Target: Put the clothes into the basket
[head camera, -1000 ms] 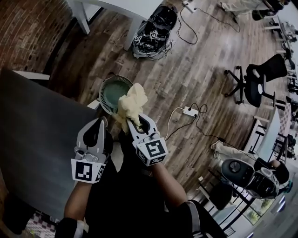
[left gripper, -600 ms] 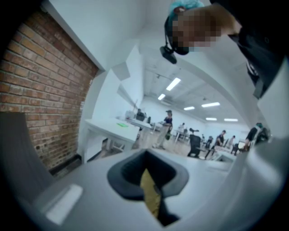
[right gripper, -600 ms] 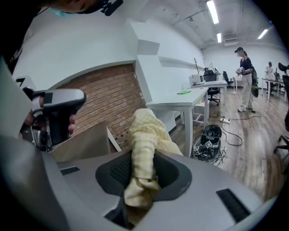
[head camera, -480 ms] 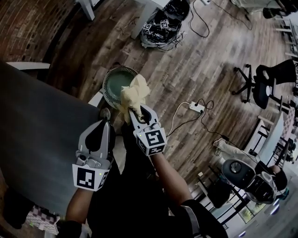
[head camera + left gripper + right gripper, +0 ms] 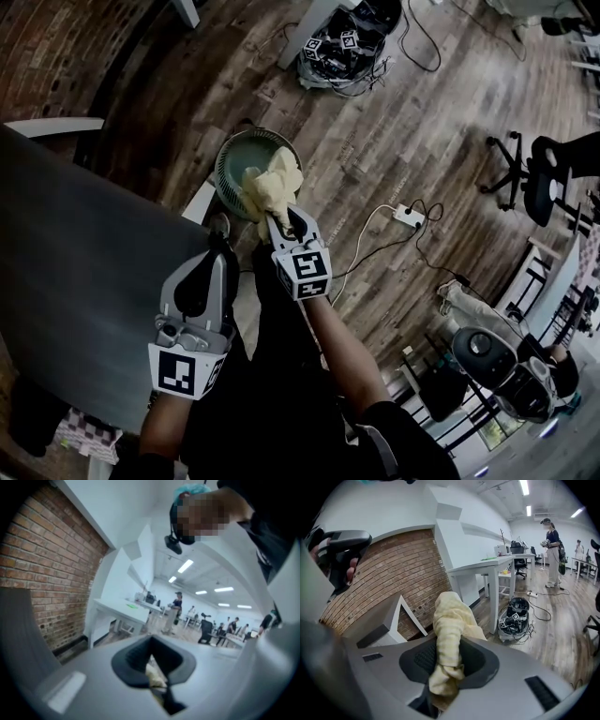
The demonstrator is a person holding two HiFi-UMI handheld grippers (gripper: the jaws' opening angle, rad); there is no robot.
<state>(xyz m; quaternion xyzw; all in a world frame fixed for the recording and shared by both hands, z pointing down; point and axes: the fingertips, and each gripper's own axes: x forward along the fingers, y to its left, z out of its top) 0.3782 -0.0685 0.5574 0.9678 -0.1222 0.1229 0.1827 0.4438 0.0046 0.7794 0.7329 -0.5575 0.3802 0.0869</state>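
Yellow cloth (image 5: pixel 272 187), one piece, overlaps the one green basket (image 5: pixel 228 159) in the head view's upper middle. Its long axis runs up-frame from the right gripper (image 5: pixel 284 223), and the left gripper (image 5: pixel 217 230) is at its lower left. In the left gripper view the jaws are drawn together, a pale scrap at their seam. In the right gripper view the jaws clamp the cloth's lower end, and it stands upright in frame.

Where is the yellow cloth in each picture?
Head view: crumpled yellow cloth, centre, above the round green basket, in the right gripper.
Left gripper view: a yellowish scrap low centre, perhaps it.
Right gripper view: centre, between the jaws.
Shared landmark: the red brick wall.
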